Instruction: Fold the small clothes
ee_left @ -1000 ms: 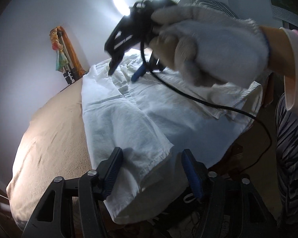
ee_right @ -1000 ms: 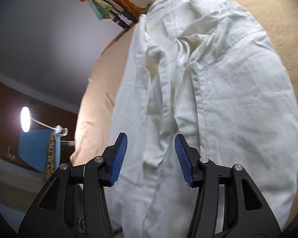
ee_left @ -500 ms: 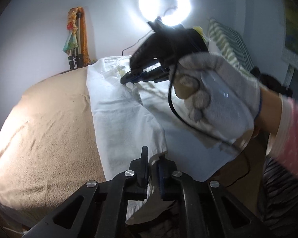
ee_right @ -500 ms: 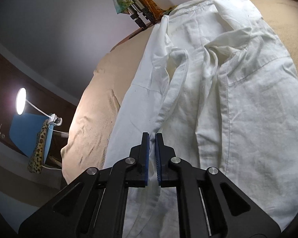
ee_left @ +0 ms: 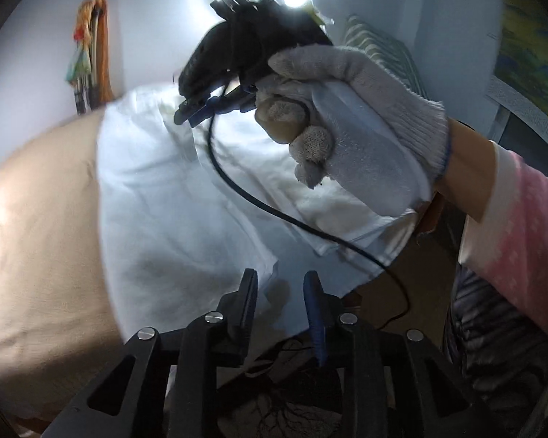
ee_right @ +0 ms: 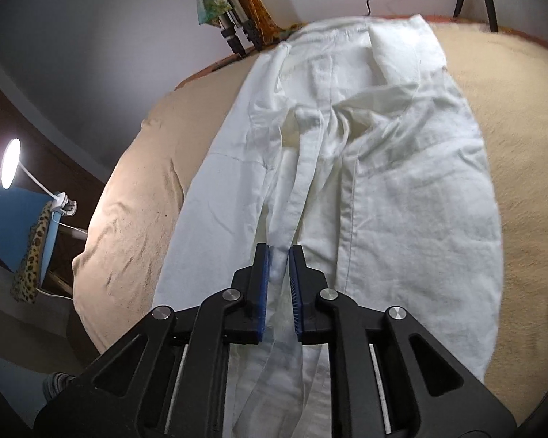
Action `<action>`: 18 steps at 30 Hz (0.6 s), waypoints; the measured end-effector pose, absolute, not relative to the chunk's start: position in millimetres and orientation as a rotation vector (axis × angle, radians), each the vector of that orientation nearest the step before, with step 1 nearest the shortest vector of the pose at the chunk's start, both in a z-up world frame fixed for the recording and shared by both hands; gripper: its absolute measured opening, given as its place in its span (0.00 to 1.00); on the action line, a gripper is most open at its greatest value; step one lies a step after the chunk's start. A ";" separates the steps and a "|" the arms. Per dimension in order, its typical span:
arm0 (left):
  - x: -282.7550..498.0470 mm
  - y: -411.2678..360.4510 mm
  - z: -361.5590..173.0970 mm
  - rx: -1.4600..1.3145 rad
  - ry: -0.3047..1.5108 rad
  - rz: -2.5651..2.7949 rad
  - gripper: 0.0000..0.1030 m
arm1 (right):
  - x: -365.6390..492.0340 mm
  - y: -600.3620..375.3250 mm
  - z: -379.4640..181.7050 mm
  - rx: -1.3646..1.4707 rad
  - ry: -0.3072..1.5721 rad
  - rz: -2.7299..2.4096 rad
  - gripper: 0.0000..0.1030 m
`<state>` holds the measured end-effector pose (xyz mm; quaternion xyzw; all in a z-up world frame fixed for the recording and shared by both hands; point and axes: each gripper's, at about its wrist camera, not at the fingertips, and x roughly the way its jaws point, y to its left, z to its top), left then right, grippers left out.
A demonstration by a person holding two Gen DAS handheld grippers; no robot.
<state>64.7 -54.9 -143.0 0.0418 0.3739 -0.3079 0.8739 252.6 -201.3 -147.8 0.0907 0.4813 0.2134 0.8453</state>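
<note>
A white garment (ee_right: 402,189), apparently small trousers or shorts, lies spread on the beige-covered bed (ee_right: 135,197). The right gripper (ee_right: 279,255) has a raised fold of the middle cloth between its jaws, which are easing apart. The left gripper (ee_left: 279,292), jaws parting, stands at the near hem; no pad visibly presses cloth. Step in hand appears to be grasping for the first fold. Next move calls for a secure pinch by both before lifting.

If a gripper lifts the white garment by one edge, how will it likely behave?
The white garment will probably drape and sag, since it lies creased and limp on the beige cover. It looks thin, so likely light. Its loose overlapping layers may slide apart.
</note>
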 end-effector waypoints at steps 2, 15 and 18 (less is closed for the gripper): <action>53.1 -42.0 -131.8 0.058 0.758 -0.655 0.29 | 242.2 -199.8 -128.6 0.180 0.956 0.497 0.13; 41.9 49.4 -114.3 -0.155 0.743 -0.429 0.30 | 199.9 -92.9 -165.1 -0.116 1.023 0.749 0.13; 45.7 65.7 -111.7 -0.206 0.741 -0.401 0.30 | 186.3 -99.4 -176.9 -0.083 1.060 0.763 0.13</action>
